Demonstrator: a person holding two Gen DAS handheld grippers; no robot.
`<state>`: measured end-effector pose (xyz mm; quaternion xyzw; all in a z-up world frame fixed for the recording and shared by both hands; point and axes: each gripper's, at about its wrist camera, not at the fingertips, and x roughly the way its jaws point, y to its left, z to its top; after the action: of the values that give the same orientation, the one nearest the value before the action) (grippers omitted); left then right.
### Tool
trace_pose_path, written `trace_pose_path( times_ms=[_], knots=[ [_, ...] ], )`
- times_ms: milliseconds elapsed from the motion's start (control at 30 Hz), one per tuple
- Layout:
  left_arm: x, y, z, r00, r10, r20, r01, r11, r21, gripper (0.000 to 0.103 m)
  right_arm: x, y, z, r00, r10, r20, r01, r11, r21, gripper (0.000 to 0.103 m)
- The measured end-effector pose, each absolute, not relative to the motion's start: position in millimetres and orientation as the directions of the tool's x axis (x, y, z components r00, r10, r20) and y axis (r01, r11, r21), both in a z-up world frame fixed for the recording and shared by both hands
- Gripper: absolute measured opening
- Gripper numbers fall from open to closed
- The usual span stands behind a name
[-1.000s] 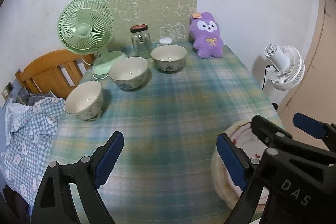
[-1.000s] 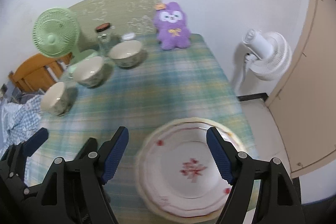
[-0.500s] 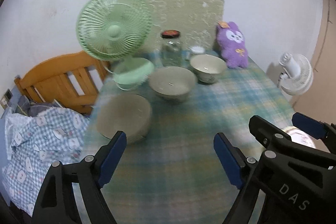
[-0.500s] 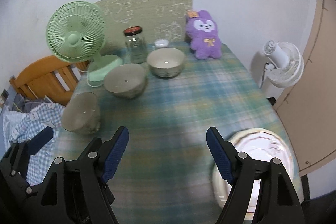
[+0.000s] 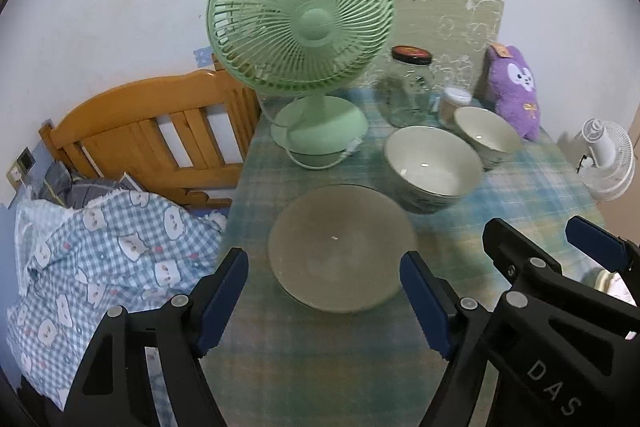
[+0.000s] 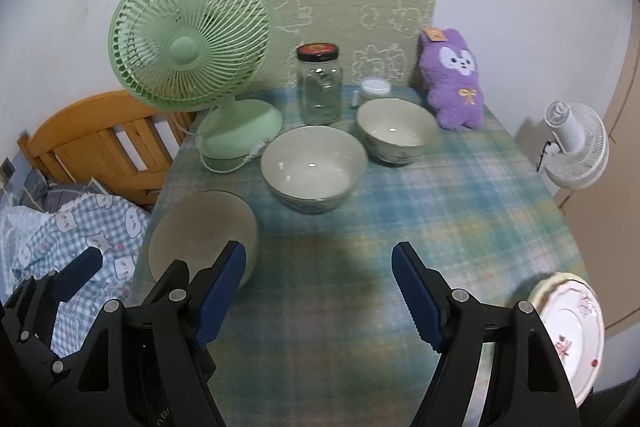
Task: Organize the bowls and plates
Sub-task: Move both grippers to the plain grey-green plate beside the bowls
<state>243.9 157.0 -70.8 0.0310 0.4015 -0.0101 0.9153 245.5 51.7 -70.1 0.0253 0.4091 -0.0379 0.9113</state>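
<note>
The near bowl now sits just ahead of the left tongs, framed between their tips; a second ago it lay far off to the left. Those tongs grasp nothing yet, and their jaws are closing. The other two bowls stand beyond, toward the fan. The right tongs, released and empty, have left the plates, which now lie off to their right at the tabletop edge. Likely the bowls get gathered next.
</note>
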Motion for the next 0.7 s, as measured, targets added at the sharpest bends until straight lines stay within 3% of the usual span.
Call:
trace_pose_path(
  times_ms=[200, 367, 467, 700],
  knots=[
    [274.6, 177.0, -91.5, 0.658, -0.006, -0.753, 0.065, 0.997, 0.049, 0.078, 275.4, 73.4, -91.2, 0.647, -0.031, -0.762, 0.087, 0.996, 0.034, 0.076],
    [295.2, 180.7, -109.7, 0.632, -0.020, -0.775, 0.091, 0.995, 0.049, 0.075, 295.6, 82.5, -109.9, 0.626, -0.014, -0.779, 0.093, 0.994, 0.057, 0.062],
    [303.4, 181.3, -120.0, 0.619, -0.023, -0.785, 0.096, 0.994, 0.047, 0.072, 307.2, 85.7, -123.2, 0.604, 0.006, -0.797, 0.092, 0.993, 0.077, 0.059],
    [321.5, 187.0, -146.1, 0.551, -0.038, -0.834, 0.090, 0.996, 0.014, 0.045, 325.8, 90.7, -150.2, 0.556, 0.000, -0.831, 0.102, 0.993, 0.068, 0.042]
  ],
)
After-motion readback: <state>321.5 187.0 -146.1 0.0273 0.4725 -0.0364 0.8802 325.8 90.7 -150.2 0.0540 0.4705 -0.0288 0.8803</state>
